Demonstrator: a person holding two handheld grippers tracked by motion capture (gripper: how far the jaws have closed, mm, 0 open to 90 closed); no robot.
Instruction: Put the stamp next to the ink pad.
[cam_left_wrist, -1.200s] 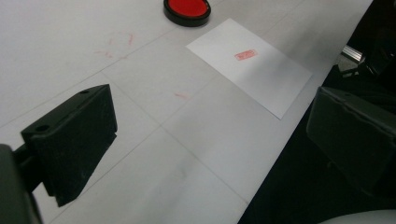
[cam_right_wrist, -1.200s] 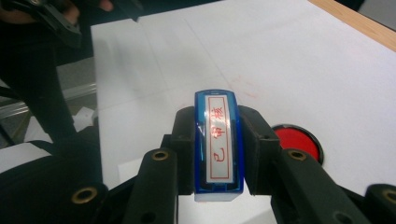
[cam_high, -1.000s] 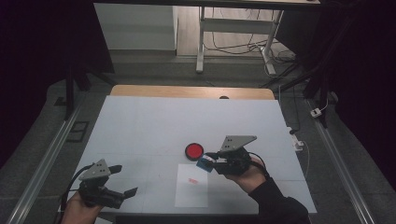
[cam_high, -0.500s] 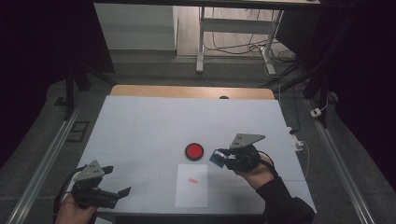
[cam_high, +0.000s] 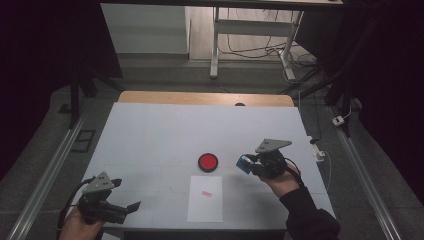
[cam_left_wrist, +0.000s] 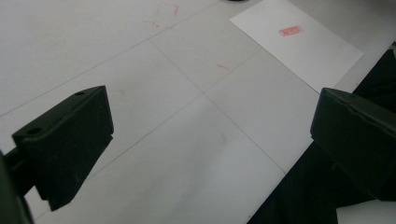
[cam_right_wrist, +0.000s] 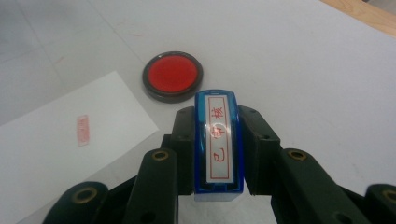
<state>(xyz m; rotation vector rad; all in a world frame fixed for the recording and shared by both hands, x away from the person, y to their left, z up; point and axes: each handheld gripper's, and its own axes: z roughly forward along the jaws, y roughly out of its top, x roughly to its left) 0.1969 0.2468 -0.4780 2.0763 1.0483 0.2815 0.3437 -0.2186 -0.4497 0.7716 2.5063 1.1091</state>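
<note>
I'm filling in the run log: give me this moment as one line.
right gripper: shut on blue stamp | left gripper: open, holds nothing | paper sheet: bears red imprint | red ink pad: uncovered beside sheet

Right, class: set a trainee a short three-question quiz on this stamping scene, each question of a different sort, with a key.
1. True or false: the right hand-held gripper is shut on the blue stamp.
2. Multiple choice: the red ink pad lies A) on the sheet of paper, B) on the table beyond the sheet, C) between the left hand-held gripper's jaws.
3. Short answer: what mark does the sheet of paper carry?

Key
1. True: its jaws press on both sides of the stamp.
2. B: the pad rests on the white table, just past the sheet's far edge; the left hand-held gripper is open with nothing between its jaws.
3. One small red rectangular stamp print.
</note>
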